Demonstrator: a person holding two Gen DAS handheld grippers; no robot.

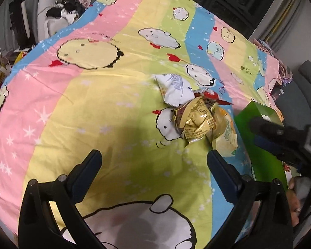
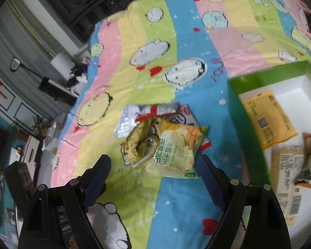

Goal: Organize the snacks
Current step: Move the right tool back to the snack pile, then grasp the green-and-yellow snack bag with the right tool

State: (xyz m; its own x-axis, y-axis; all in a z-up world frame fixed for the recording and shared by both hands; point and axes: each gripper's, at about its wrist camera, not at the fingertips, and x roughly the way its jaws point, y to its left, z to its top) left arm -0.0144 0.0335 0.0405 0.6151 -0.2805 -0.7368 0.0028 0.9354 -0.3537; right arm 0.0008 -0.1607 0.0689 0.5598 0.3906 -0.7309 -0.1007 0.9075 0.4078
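Pick step judged in hand; right gripper [image 2: 154, 164] spread wide over snack pile [image 2: 161, 141] on bedsheet [image 2: 176, 41], beside green box [image 2: 234, 108]; left gripper [image 1: 154, 159] spread, empty; descent and closure on top packet needed next.

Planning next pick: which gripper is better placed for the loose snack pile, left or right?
Right, probably. The right gripper is open with the pale yellow packet just ahead of its fingertips, and the green box is beside it. The left gripper, also open, has the pile ahead, off to its right.
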